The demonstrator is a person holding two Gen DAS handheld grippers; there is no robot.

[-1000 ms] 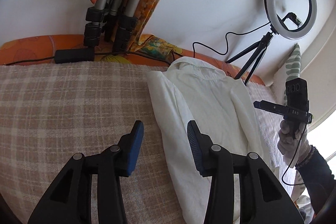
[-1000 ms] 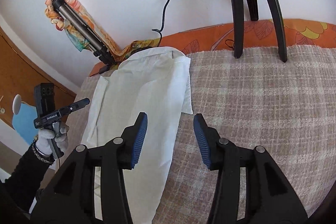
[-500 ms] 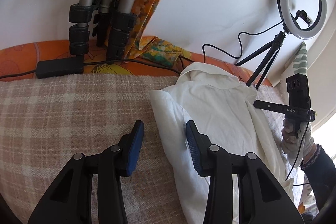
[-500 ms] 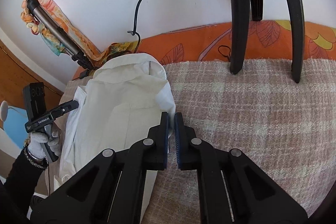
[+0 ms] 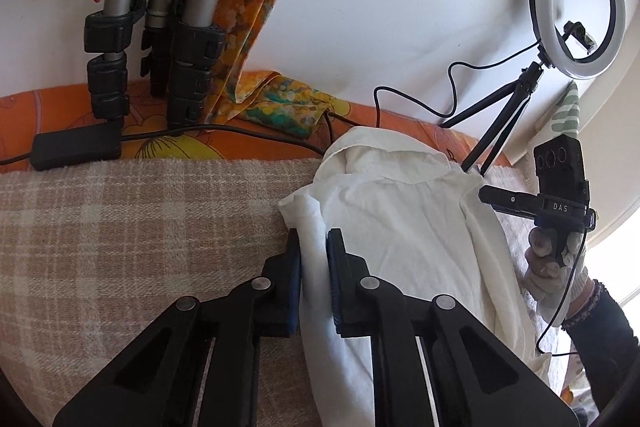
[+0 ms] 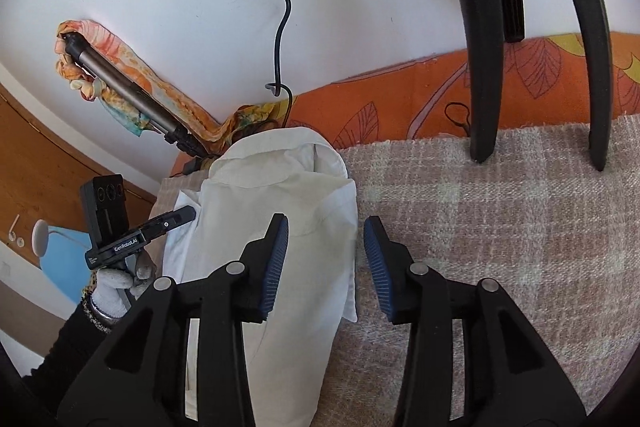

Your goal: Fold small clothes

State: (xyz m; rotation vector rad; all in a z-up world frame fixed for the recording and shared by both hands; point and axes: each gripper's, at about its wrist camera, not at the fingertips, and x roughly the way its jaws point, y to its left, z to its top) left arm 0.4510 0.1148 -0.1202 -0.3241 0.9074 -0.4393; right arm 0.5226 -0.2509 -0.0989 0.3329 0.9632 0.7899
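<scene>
A small white collared shirt (image 5: 404,227) lies lengthwise on the plaid blanket (image 5: 140,227), collar toward the wall, both sides folded inward. My left gripper (image 5: 314,255) is shut on the shirt's left folded edge, with white cloth pinched between the blue pads. In the right wrist view the shirt (image 6: 296,211) lies under my right gripper (image 6: 324,239), which is open and empty above the shirt's right edge. The left gripper (image 6: 176,221) shows at the shirt's far side there, and the right gripper's body (image 5: 560,195) shows at the right of the left wrist view.
A ring light on a small tripod (image 5: 576,7) stands behind the shirt by the wall. Large tripod legs (image 5: 160,39) with colourful scarves and a black power box (image 5: 76,147) stand at the back left. Black tripod legs (image 6: 536,39) rest on the blanket at the right.
My left gripper moved right and shut on the shirt's left edge. My right gripper, shut half a second ago, has opened and let the right side go, folded inward.
</scene>
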